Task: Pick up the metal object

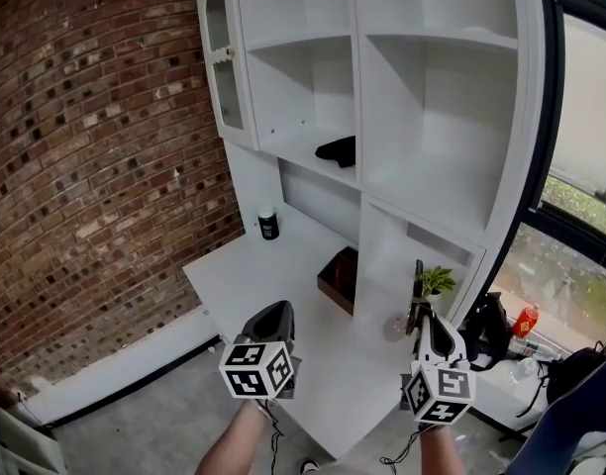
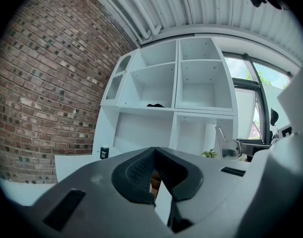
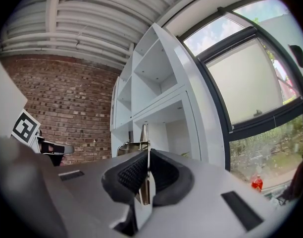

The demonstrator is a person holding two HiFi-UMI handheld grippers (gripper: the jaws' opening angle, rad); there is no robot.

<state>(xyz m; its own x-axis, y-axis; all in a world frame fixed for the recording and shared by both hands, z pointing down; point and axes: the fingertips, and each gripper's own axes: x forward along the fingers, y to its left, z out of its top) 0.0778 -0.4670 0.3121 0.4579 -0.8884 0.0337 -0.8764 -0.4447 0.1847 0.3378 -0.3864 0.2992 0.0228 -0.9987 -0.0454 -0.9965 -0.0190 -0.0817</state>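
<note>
Metal object (image 3: pixel 143 135) first: we have it clamped edge-on between the jaws of our right gripper (image 3: pixel 147 158), and it appears to be lifted off the white desk (image 1: pixel 273 285). We judge the pick-up essentially done, with only steady holding left. Our left gripper (image 2: pixel 153 153) has its jaws pressed together on nothing. Farther back sit 1 brown box (image 1: pixel 340 277), 1 small plant (image 1: pixel 437 281) and 1 dark can (image 1: pixel 268 223), below the white shelving (image 1: pixel 442 117).

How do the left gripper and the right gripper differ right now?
The right gripper is shut on the metal object, which sticks up past its tips; the left gripper is shut on nothing. The right gripper is near the plant; the left gripper is farther off. Both carry marker cubes.
</note>
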